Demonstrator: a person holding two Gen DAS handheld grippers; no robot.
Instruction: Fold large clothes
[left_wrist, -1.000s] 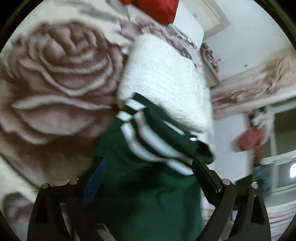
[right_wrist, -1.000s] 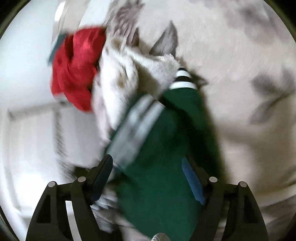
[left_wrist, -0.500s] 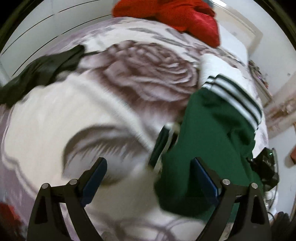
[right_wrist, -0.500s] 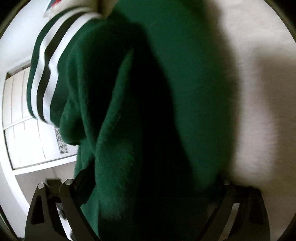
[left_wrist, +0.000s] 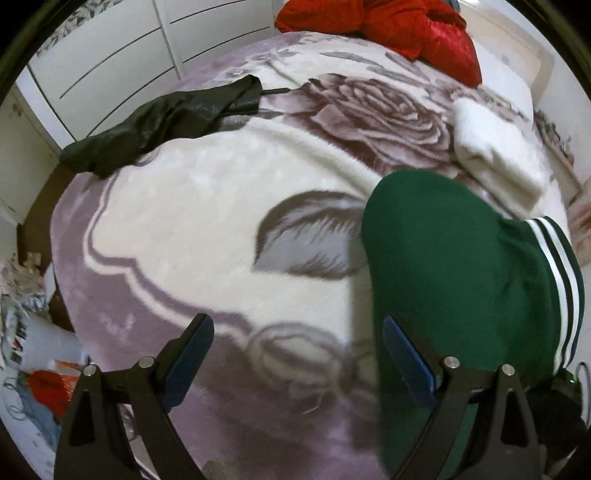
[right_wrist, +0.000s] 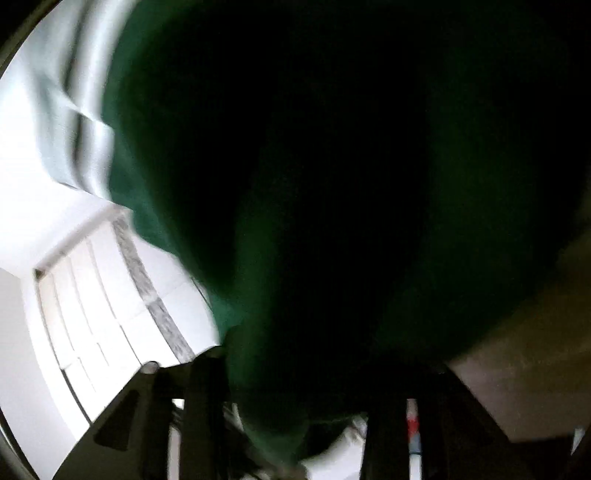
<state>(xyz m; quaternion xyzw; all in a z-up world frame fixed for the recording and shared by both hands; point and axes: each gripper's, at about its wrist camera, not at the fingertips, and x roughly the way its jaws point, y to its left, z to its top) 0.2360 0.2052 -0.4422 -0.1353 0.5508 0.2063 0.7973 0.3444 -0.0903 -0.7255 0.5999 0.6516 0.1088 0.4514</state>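
A dark green garment (left_wrist: 454, 266) with white and black stripes hangs in a bundle at the right of the left wrist view, above the rose-patterned blanket (left_wrist: 207, 229). My left gripper (left_wrist: 297, 350) is open and empty, its right finger beside the garment's edge. In the right wrist view the same green garment (right_wrist: 332, 184) fills most of the blurred, dark frame and drapes between my right gripper's (right_wrist: 295, 387) fingers. The cloth hides the fingertips, so the grip is unclear.
A black garment (left_wrist: 166, 118) lies at the blanket's far left edge. Red cloth (left_wrist: 399, 26) lies at the far end. A folded white fluffy piece (left_wrist: 495, 155) lies far right. White drawers (left_wrist: 110, 55) stand behind. Clutter lies on the floor at left.
The left gripper has pulled back and come off the green garment, which now hangs to its right. The green cloth has come closer to the right camera and darkened its view.
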